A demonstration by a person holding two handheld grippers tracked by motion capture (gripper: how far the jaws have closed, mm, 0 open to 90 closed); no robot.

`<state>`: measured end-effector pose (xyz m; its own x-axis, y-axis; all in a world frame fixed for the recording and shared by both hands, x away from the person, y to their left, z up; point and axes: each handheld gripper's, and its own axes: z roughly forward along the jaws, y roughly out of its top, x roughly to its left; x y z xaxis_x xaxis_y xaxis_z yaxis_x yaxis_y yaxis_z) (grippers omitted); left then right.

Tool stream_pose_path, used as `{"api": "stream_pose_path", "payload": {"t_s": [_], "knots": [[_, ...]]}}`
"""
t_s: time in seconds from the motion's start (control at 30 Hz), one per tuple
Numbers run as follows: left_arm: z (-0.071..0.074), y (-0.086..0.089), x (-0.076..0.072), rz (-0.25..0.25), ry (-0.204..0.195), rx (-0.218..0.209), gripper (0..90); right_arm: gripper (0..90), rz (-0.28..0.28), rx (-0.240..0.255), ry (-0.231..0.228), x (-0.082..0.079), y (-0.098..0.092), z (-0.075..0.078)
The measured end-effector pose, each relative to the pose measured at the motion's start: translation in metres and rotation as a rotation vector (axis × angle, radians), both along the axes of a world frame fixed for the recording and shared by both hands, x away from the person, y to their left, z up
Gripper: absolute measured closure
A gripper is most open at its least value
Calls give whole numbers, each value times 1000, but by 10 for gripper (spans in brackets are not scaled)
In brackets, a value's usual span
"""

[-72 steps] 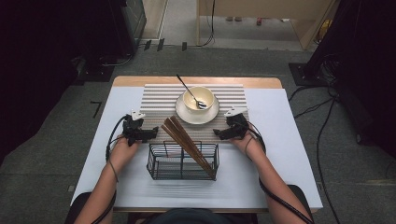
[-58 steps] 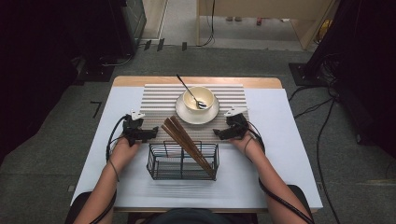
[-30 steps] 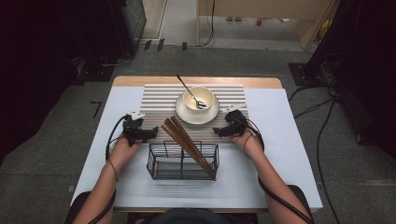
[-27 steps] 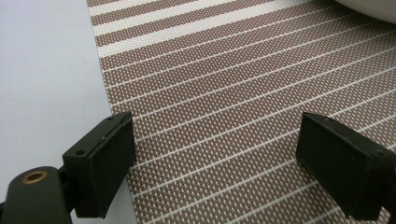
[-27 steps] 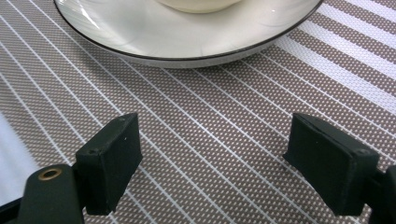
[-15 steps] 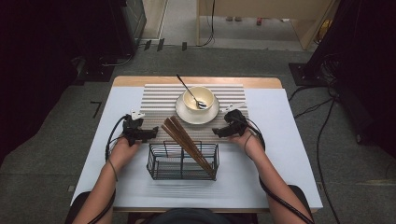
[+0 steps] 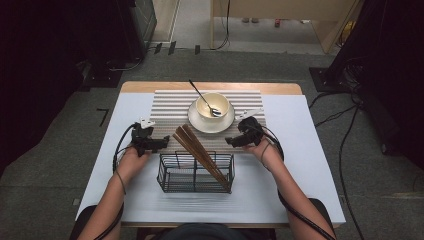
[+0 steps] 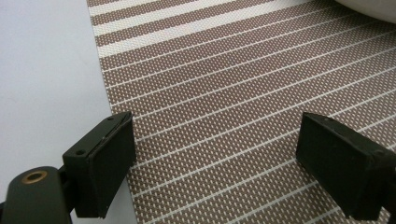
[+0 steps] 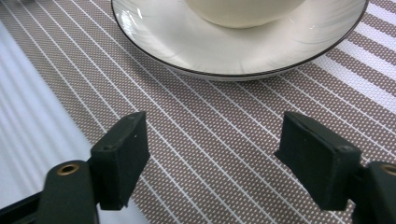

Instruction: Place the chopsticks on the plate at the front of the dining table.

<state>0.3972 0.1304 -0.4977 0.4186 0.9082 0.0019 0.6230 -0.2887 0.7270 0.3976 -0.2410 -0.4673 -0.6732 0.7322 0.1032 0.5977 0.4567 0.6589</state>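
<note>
Our right tool (image 7: 233, 141) sits just right of centre in the high view, pointing at the saucer (image 7: 199, 119) that carries the cream bowl (image 7: 212, 104) and its spoon (image 7: 202, 98). Compared with a moment ago it has crept slightly up and left, toward the saucer's lower right edge, and its jaws have just been closing a little. They are still wide apart with nothing between them. In the right gripper view the saucer rim (image 9: 196, 70) lies near, just beyond the pads (image 9: 122, 156), not touching. We read this as lining up for a grip on the saucer or bowl, not yet made.

Our left tool (image 7: 161, 141), at centre left, has not shifted; its jaws gape wide and empty over the striped placemat (image 8: 224, 107), near the mat's left edge on the bench (image 7: 125, 105).

The chopsticks (image 7: 200, 156) lean in the wire basket (image 7: 172, 187) at lower centre, untouched, between our two hands.
</note>
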Motion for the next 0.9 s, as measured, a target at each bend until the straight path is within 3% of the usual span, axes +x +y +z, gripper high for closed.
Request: {"api": "stream_pose_path", "payload": {"t_s": [0.9], "knots": [[0, 0, 0, 0, 0, 1, 123, 316, 50, 22, 4, -12, 7, 26]]}}
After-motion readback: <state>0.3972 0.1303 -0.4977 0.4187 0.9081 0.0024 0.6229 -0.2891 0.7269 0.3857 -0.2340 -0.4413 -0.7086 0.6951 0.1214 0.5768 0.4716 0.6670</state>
